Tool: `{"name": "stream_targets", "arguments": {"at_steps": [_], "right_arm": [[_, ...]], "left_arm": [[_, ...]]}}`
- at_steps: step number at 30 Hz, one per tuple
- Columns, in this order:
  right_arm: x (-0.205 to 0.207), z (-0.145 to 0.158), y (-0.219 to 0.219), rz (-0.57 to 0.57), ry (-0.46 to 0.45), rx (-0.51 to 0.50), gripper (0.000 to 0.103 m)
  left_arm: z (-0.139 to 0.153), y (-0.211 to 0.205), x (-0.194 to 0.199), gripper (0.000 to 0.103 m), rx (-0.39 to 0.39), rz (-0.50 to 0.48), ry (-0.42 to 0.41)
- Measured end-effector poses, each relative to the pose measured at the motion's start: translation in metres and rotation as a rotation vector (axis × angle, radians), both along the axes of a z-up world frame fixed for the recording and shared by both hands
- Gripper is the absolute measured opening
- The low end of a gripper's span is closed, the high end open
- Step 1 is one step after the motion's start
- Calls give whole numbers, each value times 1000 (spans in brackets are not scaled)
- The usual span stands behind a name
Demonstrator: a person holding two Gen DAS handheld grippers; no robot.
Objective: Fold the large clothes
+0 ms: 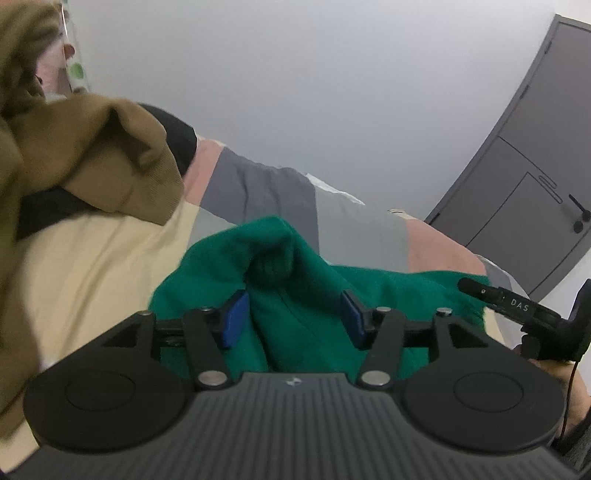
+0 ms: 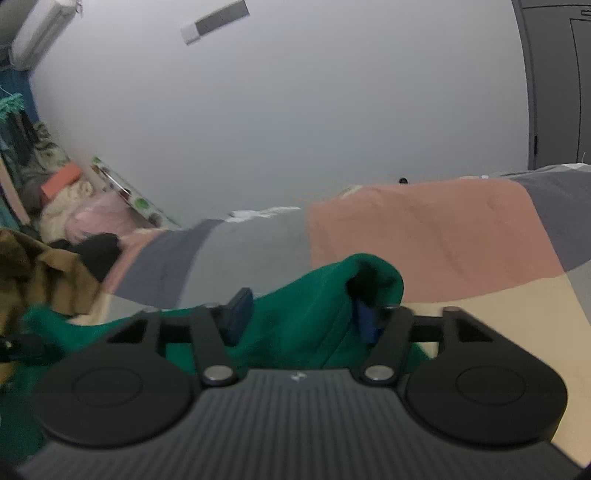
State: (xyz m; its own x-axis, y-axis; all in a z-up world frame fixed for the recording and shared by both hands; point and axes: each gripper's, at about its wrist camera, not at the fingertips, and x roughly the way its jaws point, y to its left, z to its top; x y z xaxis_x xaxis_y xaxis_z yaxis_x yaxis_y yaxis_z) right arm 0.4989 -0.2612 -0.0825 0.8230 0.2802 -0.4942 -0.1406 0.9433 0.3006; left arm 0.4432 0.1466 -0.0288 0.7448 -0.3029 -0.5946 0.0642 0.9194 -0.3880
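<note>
Both grippers, left gripper [image 1: 293, 314] and right gripper [image 2: 301, 315], are standing with jaws parted around bunched folds of the green garment [image 1: 295, 258], apparently releasing it to settle on the patchwork bedspread [image 1: 110, 258] beyond.

A home bedroom: a bed under a patchwork cover of pink, grey and cream blocks [image 2: 424, 236], plain white walls, a grey panelled door [image 1: 524, 192], a wall-mounted air conditioner [image 2: 40, 29].
</note>
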Motion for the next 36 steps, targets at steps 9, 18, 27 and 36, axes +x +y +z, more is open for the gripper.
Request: {"name": "stream_targets", "arguments": {"at_steps": [9, 18, 27, 36], "right_arm": [[-105, 56, 2, 23, -70, -29, 62], [-242, 99, 15, 48, -110, -58, 62], [-347, 81, 24, 96, -25, -57, 62], [-396, 38, 57, 226, 95, -67, 74]], "left_arm": [[54, -6, -123, 61, 30, 21, -71], [79, -33, -250, 61, 73, -3, -120], [38, -49, -329, 62, 44, -8, -77], [-13, -49, -345, 62, 106, -8, 10]]}}
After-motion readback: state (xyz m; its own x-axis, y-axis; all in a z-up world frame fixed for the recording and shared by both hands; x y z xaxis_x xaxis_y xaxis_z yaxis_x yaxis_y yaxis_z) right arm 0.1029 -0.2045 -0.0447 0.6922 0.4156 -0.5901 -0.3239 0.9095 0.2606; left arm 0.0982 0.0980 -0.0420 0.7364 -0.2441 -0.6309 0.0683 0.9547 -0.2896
